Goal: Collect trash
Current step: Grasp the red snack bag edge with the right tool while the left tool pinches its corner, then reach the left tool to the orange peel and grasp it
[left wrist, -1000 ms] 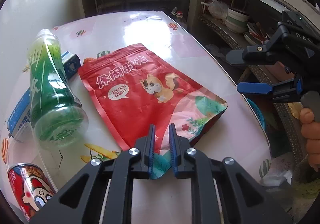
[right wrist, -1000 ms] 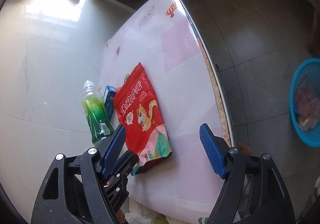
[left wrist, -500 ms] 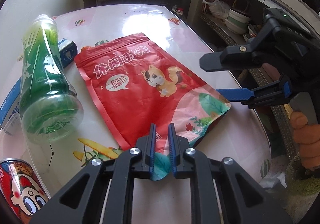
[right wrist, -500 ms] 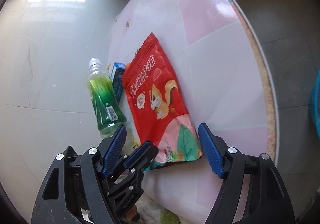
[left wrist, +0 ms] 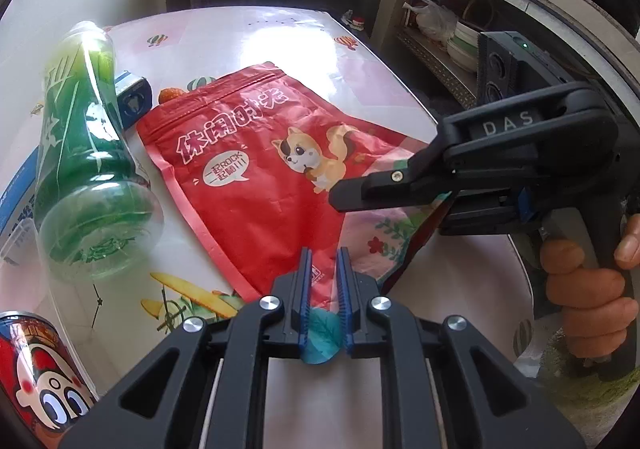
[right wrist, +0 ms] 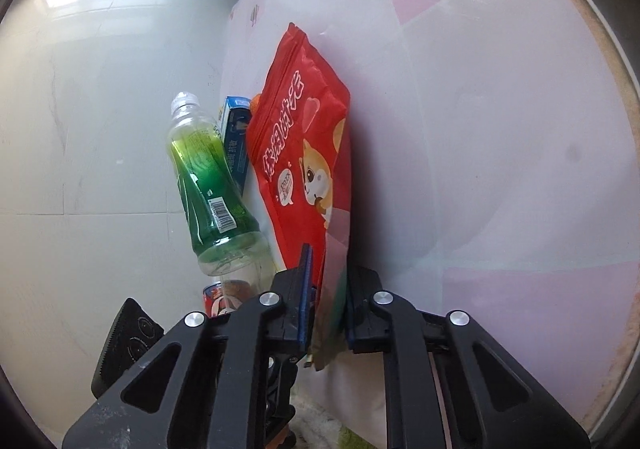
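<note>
A red snack bag [left wrist: 256,169] with a cartoon squirrel lies on the glossy pink and white table [left wrist: 260,33]. My left gripper [left wrist: 322,253] is shut on its near corner, where a teal leaf is printed. My right gripper [right wrist: 326,269] is closing its jaws on the bag [right wrist: 304,153], and its blue pads press on the bag's lower edge, which stands raised between them. In the left wrist view the right gripper comes in from the right over that side of the bag, held by a hand [left wrist: 580,289].
A green plastic bottle [left wrist: 80,153] lies left of the bag, with a blue box [left wrist: 134,99] behind it and a red can [left wrist: 36,377] near the front. Shelves with stacked dishes [left wrist: 460,45] stand beyond the table. The table's rounded edge [right wrist: 624,89] runs along the right.
My right gripper has come down and in from the right and its wide-open jaws have closed on the bag's edge, which now stands up. My left gripper keeps its hold on the corner.
</note>
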`<action>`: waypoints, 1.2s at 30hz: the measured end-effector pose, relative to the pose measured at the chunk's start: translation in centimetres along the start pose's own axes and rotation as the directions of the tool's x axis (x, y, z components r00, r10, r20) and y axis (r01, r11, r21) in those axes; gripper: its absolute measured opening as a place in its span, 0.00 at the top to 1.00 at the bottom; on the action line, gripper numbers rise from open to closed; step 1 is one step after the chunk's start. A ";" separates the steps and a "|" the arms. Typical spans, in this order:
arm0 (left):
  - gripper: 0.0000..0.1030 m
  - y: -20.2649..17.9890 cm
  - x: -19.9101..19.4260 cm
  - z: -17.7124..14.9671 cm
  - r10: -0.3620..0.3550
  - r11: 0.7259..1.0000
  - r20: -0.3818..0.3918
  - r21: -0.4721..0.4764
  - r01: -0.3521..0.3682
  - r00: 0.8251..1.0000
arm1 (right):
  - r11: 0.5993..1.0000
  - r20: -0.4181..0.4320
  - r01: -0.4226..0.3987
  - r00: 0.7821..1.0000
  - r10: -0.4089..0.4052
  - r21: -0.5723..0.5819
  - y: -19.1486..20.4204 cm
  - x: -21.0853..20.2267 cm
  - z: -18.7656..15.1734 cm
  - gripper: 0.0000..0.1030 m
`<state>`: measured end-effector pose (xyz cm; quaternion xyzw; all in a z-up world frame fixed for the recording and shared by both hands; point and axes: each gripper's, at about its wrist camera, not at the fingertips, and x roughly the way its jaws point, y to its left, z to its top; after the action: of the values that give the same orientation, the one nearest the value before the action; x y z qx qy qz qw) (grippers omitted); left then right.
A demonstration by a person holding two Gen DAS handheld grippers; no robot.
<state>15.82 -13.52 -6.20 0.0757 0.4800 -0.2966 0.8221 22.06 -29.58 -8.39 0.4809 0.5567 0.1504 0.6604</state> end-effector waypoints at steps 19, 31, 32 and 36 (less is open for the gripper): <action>0.77 -2.8 -3.0 0.5 -0.096 0.994 0.012 0.063 0.095 0.995 | 0.994 0.236 -0.005 0.972 -0.022 0.111 -5.7 -9.5 -5.9 0.97; 0.61 -2.8 -3.4 1.1 -0.065 0.996 0.015 0.057 0.064 0.998 | 0.991 0.255 -0.030 0.967 -0.004 0.132 -6.1 -9.7 -6.8 0.97; 0.60 -2.7 -3.4 1.2 -0.063 0.997 0.015 0.055 0.062 0.998 | 0.991 0.255 -0.032 0.967 -0.003 0.132 -6.2 -9.7 -6.8 0.97; 0.59 -2.6 -3.3 1.3 -0.057 0.997 0.013 0.051 0.056 0.998 | 0.991 0.255 -0.035 0.967 0.000 0.132 -6.4 -10.0 -6.9 0.97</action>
<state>14.13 -14.78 -2.36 0.0808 0.4684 -0.3323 0.8147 10.48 -36.82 -7.10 0.5448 0.4722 0.0552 0.6908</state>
